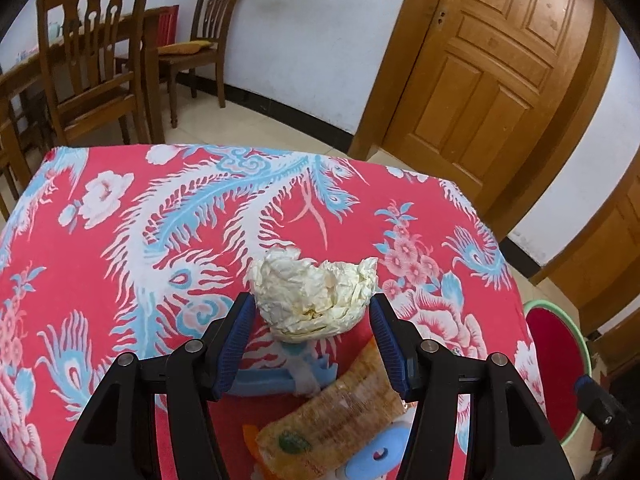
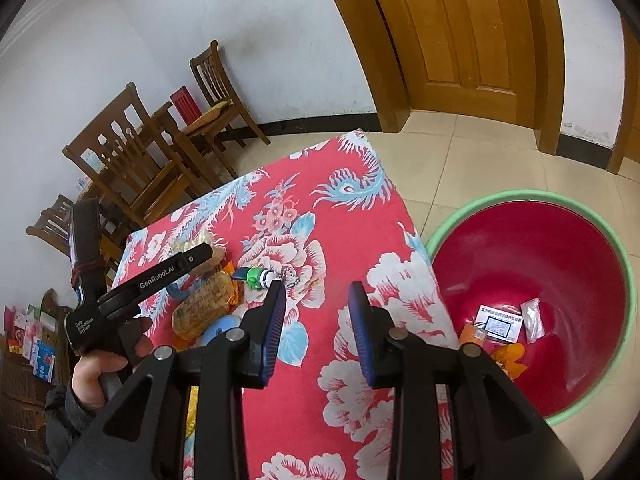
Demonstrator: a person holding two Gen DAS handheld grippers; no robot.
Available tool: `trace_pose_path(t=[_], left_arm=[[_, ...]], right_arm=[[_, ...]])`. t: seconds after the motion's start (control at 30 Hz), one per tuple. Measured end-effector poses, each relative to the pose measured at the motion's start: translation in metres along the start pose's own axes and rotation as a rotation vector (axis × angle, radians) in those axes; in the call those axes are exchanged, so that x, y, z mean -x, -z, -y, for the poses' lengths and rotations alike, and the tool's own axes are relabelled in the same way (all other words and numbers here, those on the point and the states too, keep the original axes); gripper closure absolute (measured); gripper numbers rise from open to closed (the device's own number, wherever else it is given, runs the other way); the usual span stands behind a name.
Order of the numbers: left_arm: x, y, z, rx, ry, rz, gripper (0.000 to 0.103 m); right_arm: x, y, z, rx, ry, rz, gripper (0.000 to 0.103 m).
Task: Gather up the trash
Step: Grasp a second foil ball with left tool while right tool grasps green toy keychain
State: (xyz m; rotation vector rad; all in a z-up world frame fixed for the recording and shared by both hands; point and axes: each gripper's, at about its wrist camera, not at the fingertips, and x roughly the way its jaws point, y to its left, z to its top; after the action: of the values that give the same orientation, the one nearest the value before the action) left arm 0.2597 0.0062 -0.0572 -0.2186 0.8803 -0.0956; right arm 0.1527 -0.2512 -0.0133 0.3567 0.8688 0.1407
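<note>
Lying between the left gripper's (image 1: 313, 304) spread jaws, untouched: crumpled tissue (image 1: 314, 294).

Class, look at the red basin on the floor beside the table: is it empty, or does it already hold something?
Not empty. The red basin already holds a white printed card, a clear packet and orange wrappers at its bottom.

Right gripper (image 2: 316, 300) open and empty above the table (image 2: 360, 380); red basin (image 2: 592, 240) beside table holds discarded wrappers (image 2: 500, 324).

Both wrist views down onto table (image 1: 100, 280)
</note>
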Motion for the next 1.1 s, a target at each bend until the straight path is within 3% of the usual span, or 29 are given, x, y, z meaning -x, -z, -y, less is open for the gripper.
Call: trace_pose_path(t=[0.37,0.8,1.1], left_arm=[[0.002,0.002,0.001,0.000,0.064,0.003,0.066],[0.039,-0.001,-0.019,0.068,0.047,0.099,0.067],[0.034,0.005,-0.030,0.097,0.044,0.074,0.067]], right_arm=[[-0.019,-0.003,-0.013,0.025,-0.010,-0.031,0.068],[-0.059,-0.004,-0.050,0.109,-0.030,-0.092,0.063],[-0.101,0.000,-0.064,0.165,0.043,-0.151,0.063]])
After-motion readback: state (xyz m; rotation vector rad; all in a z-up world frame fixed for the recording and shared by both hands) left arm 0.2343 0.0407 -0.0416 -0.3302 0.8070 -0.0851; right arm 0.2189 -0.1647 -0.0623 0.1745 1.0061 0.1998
